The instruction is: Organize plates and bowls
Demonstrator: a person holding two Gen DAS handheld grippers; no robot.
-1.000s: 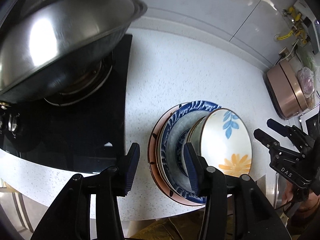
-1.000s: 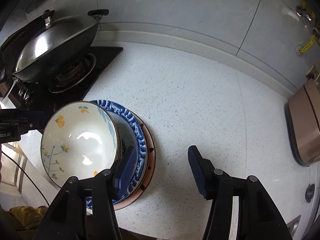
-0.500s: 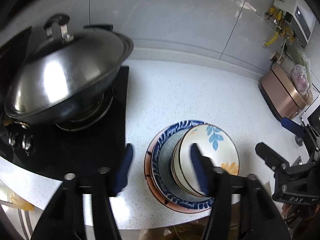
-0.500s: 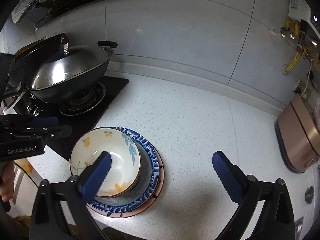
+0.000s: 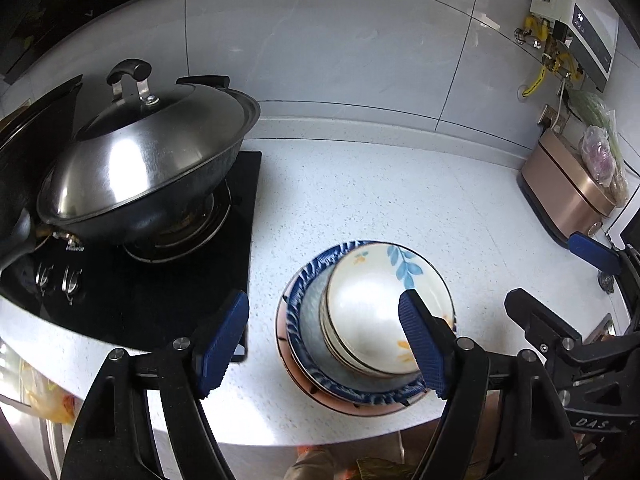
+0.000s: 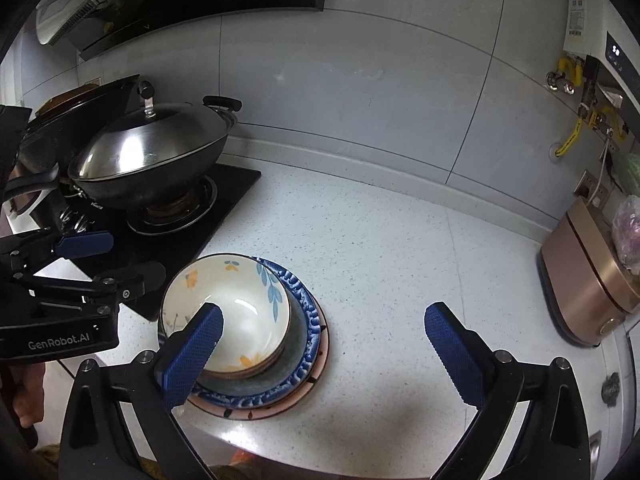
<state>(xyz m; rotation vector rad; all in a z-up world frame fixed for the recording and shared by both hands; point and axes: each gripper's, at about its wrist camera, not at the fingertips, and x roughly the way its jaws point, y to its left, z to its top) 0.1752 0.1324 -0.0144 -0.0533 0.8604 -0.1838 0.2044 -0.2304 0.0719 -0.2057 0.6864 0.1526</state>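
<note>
A stack sits near the counter's front edge: white floral bowls [image 5: 376, 304] nested on a blue patterned plate [image 5: 308, 316], on a pink plate [image 5: 280, 320]. The stack also shows in the right wrist view, with the bowls [image 6: 236, 304], the blue plate [image 6: 304, 320] and the pink plate [image 6: 320, 364]. My left gripper [image 5: 324, 344] is open and empty, raised above and in front of the stack. My right gripper [image 6: 324, 356] is open and empty, raised above the stack's right side.
A lidded steel wok [image 5: 148, 160] sits on the black gas hob [image 5: 120, 288] at left. A rose-gold appliance [image 6: 588, 284] stands at the counter's right end. A tiled wall with gas pipes [image 6: 576, 80] runs behind. The white speckled counter [image 6: 380, 248] lies between.
Both grippers have risen and pulled back from the stack, and both have opened wider. The bowls and plates stay stacked in place.
</note>
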